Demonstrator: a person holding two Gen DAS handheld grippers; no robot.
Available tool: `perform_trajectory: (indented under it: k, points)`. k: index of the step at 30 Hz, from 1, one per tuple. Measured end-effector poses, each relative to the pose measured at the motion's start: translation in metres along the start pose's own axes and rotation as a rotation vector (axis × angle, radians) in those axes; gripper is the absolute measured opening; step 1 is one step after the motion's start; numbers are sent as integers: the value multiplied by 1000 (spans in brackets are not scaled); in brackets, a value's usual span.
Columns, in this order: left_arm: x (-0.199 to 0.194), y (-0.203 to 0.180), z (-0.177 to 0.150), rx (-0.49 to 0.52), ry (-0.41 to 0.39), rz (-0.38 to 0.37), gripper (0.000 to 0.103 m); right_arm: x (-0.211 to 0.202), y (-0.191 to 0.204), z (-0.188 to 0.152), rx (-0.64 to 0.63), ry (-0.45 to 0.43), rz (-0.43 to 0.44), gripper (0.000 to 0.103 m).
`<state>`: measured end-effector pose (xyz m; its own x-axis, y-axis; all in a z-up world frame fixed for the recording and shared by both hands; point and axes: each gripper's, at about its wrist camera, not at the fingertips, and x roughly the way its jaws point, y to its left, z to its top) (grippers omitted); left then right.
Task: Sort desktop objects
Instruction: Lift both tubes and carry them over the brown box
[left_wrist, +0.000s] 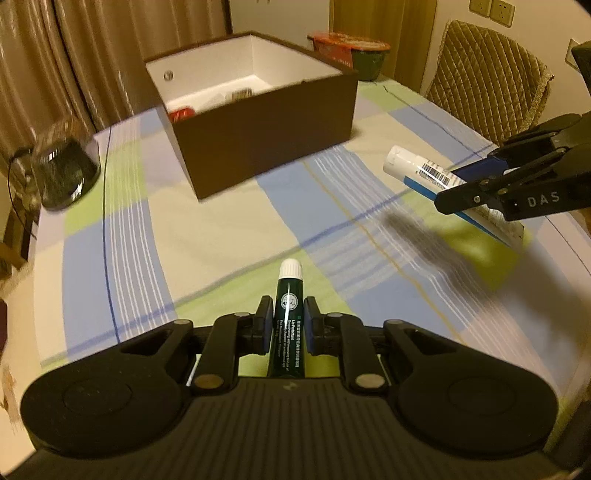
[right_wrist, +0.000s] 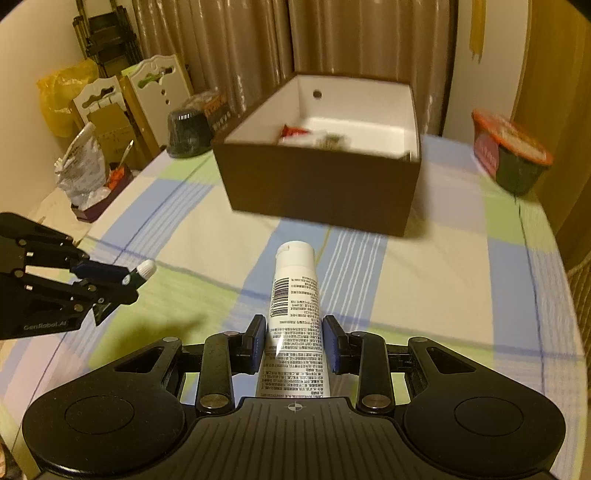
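My left gripper (left_wrist: 288, 314) is shut on a dark green tube (left_wrist: 289, 314) with a white cap pointing ahead, held above the checked tablecloth. My right gripper (right_wrist: 295, 332) is shut on a white tube (right_wrist: 294, 314) with a barcode and small print. Each gripper shows in the other's view: the right gripper (left_wrist: 465, 184) with the white tube (left_wrist: 421, 170) at the right, the left gripper (right_wrist: 118, 284) with the green tube's cap (right_wrist: 146, 268) at the left. A dark brown box (left_wrist: 258, 144) with a white inside stands ahead of both, open at the top, with small items on its floor.
A red-lidded noodle bowl (left_wrist: 351, 51) stands behind the box, also the noodle bowl (right_wrist: 511, 155) at the right. A dark glass jar (left_wrist: 66, 173) sits near the table's left edge. A quilted chair (left_wrist: 487, 81) stands at the far right. Bags and cartons (right_wrist: 92, 155) crowd the floor at the left.
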<state>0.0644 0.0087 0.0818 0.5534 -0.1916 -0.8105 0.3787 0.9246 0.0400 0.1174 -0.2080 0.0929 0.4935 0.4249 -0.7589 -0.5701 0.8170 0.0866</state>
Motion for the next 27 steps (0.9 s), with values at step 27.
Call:
perform_trajectory:
  k: [27]
  points:
    - [138, 103, 249, 121, -86, 67, 13, 160, -102, 200, 32, -36, -13, 32]
